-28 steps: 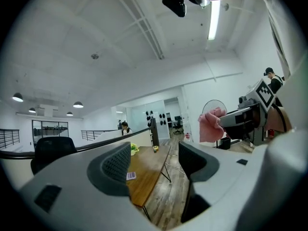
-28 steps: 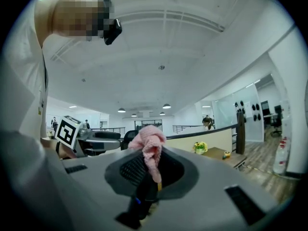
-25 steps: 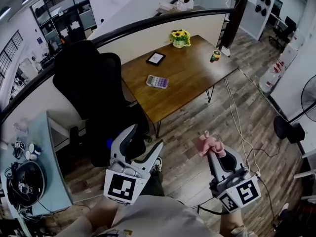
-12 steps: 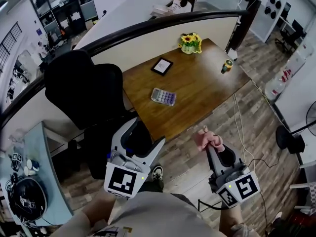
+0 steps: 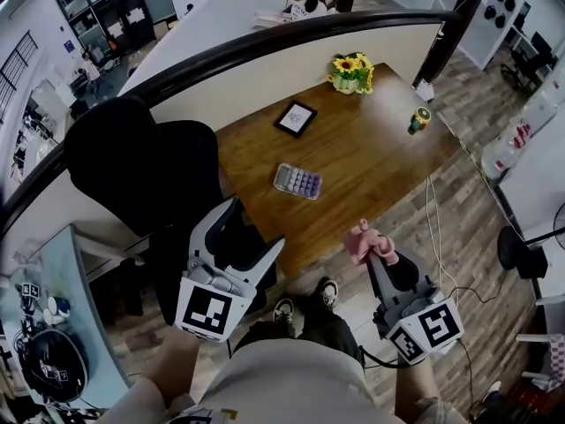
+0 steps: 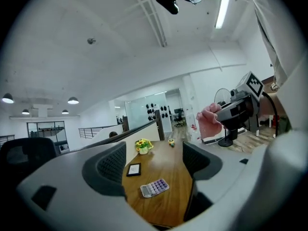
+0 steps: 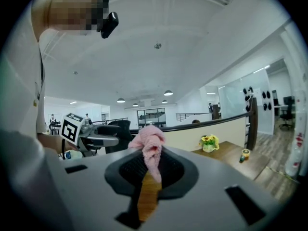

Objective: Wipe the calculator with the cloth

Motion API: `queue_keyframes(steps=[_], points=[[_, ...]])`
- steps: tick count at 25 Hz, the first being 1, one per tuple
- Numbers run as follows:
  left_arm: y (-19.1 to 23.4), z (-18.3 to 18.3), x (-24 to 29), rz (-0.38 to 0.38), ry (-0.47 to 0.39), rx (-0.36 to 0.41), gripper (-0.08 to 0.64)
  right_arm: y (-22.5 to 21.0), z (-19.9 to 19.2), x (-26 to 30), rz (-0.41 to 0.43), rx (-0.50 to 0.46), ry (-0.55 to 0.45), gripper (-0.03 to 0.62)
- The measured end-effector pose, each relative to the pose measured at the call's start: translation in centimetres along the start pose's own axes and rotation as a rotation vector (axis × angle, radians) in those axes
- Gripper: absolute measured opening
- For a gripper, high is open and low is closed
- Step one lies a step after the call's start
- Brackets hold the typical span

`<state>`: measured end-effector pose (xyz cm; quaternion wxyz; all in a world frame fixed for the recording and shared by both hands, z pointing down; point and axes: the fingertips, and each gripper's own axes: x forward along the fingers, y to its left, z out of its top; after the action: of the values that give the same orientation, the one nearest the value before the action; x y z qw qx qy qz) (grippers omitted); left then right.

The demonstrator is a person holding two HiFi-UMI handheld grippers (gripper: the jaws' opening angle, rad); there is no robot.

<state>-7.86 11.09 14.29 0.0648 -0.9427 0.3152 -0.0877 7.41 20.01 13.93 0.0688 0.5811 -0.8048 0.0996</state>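
From the head view, our left tool [image 5: 257, 226] is released and its jaws are opening, with nothing between them. Our right tool [image 5: 378, 256] is clenched on the pink cloth [image 5: 364, 240], which bunches up past its tips. The calculator [image 5: 297, 181] lies flat on the wooden surface [image 5: 380, 162], ahead of both tools and well apart from them, a little nearer the left tool's line. Beyond it a frame [image 5: 296, 117] lies flat, and further still stand the flowers [image 5: 350, 71]; a cup [image 5: 418, 119] stands far ahead of the right tool. A black chair [image 5: 141, 162] stands ahead of the left tool, on its outer side.

In the left gripper view, the left tool [image 6: 153, 165] shows its two pads wide apart and bare. The calculator [image 6: 154, 187] sits in the gap only by line of sight (it is far out on the surface, touching neither pad). The frame [image 6: 133, 169] and flowers [image 6: 143, 146] lie beyond. Off to the side, the right tool [image 6: 238, 110] carries the cloth [image 6: 209, 121].

In the right gripper view, the right tool [image 7: 150, 170] has its pads closed together on the cloth [image 7: 148, 148], whose loose end hangs down between them. The left tool [image 7: 91, 134] hovers alongside. The flowers [image 7: 208, 142] and cup [image 7: 245, 154] stand well ahead; we cannot make out the calculator here.
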Motion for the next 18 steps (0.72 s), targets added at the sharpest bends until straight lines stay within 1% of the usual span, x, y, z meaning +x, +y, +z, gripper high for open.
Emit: queue_keyframes(steps=[2,4,10,15,18], points=[[0.1,-0.8,1.2,-0.004,0.015,-0.028,0.36,-1.0,-0.4,0.9,0.009,0.001,0.016,0.049],[0.3,-1.3,2.8,-0.002,0.028,-0.032,0.365,-2.4,-0.8,2.1,0.024,0.005,0.03,0.049],[2.1,-3.5,7.9,0.028,0.112,0.065,0.367,-6.6,-2.0,7.1,0.095,0.022,0.078,0.049],[3.7,-4.3,12.0,0.097,0.162,0.024,0.367,-10.1,-1.7,11.9,0.21,0.015,0.114,0.049],[4.5,-4.8,14.4,0.13,0.191,0.001,0.371,-12.2,-1.5,14.7,0.264,0.002,0.127,0.049]])
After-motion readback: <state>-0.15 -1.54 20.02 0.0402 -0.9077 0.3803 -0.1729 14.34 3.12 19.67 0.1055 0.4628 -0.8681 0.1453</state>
